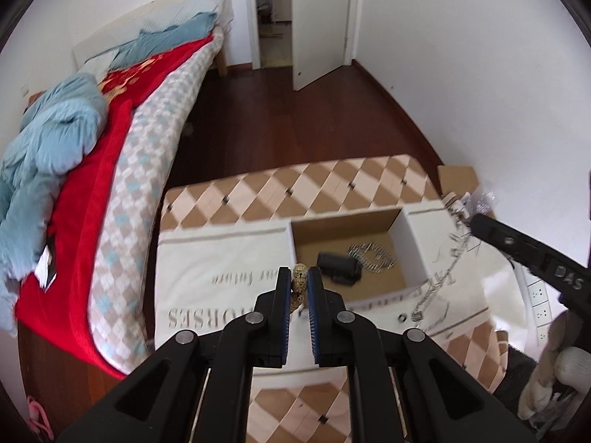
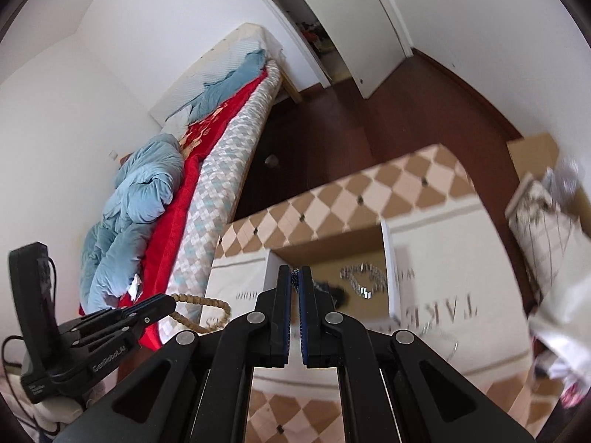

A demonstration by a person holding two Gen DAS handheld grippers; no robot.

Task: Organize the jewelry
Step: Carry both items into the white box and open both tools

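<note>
My left gripper (image 1: 299, 277) is shut on a tan speckled bead bracelet (image 1: 299, 288), held above the white cloth just left of the open cardboard box (image 1: 402, 236). In the right wrist view the bracelet (image 2: 201, 312) hangs as a loop from the left gripper (image 2: 168, 304). The box holds a silver chain (image 1: 373, 256) and a black item (image 1: 338, 267). My right gripper (image 2: 294, 275) is shut on a thin dark chain (image 2: 295, 277), above the box's near left wall; in the left wrist view a thin silver chain (image 1: 439, 277) dangles from it, blurred.
A white printed cloth (image 1: 221, 280) covers a checkered table (image 1: 295, 188). A small ring (image 1: 402, 318) and loose silver pieces (image 1: 419, 315) lie on the cloth. A bed (image 1: 110, 170) stands to the left. Cardboard and clutter (image 2: 543, 214) sit at the right.
</note>
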